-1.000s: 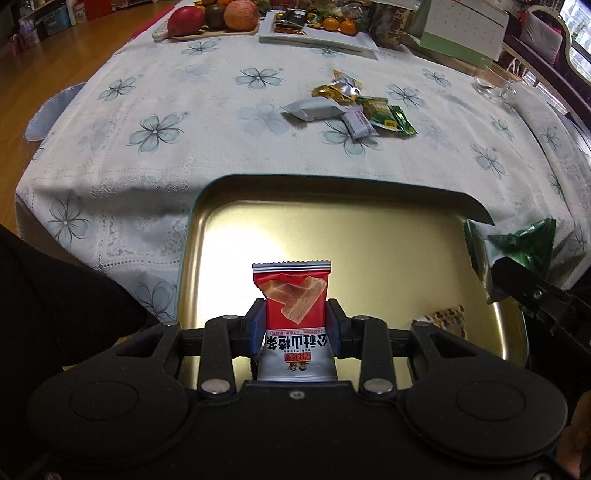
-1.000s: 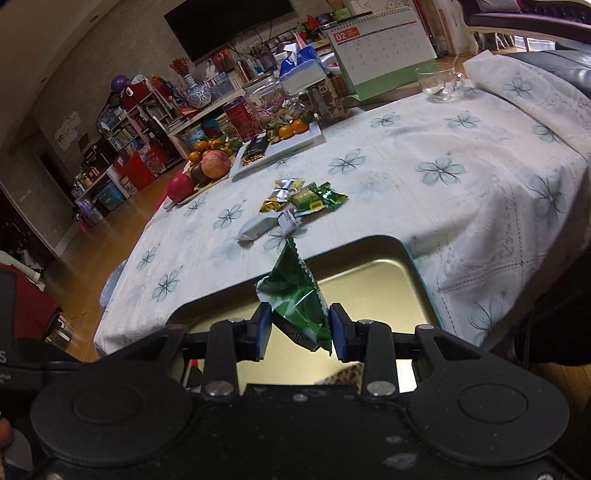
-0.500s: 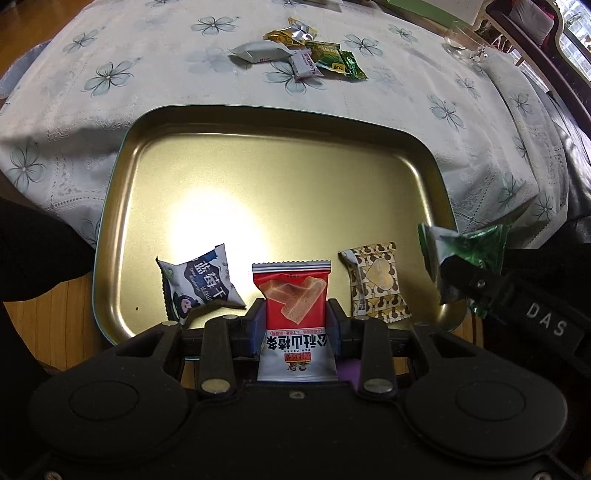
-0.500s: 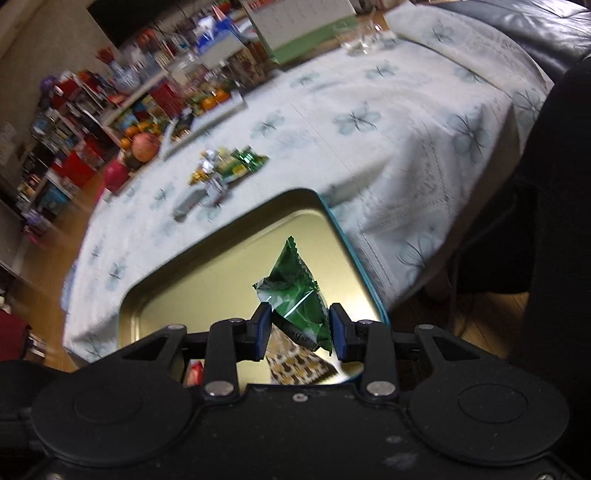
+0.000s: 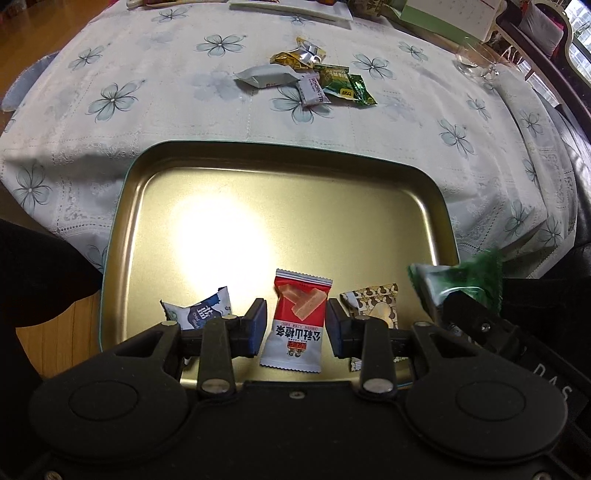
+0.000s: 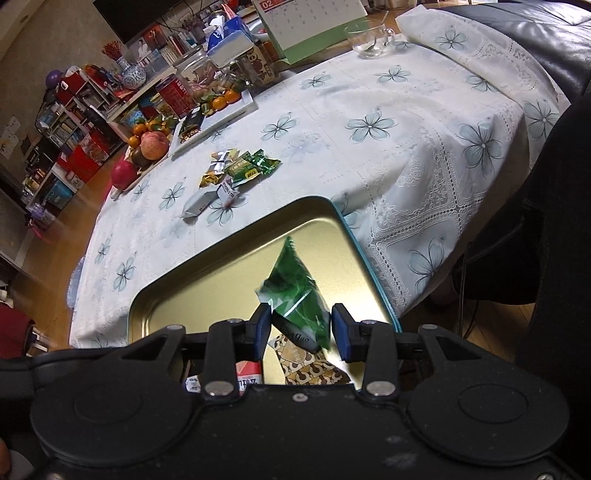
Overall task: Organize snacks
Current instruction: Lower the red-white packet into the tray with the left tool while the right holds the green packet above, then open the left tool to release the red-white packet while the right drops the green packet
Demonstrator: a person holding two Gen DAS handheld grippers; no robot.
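A gold tray (image 5: 280,206) lies at the near table edge. My left gripper (image 5: 297,325) is open; a red and white snack packet (image 5: 297,321) lies on the tray between its parted jaws, touching neither. A blue-white packet (image 5: 201,312) and a brown patterned packet (image 5: 373,306) lie either side. My right gripper (image 6: 301,330) is open over the tray's right corner (image 6: 325,236); a green packet (image 6: 295,291) sits loose and blurred between its jaws. It also shows in the left wrist view (image 5: 458,284).
Several loose snack packets (image 5: 314,79) lie mid-table, also in the right wrist view (image 6: 232,173). Fruit (image 6: 151,142), a white plate (image 6: 218,118), a glass cup (image 6: 369,38) and a calendar (image 6: 310,26) stand at the back. A dark sofa (image 6: 535,22) is at right.
Both grippers have opened. The red packet now rests on the tray between the left jaws; the green packet has come free of the right jaws. Both views tilted up toward the table.
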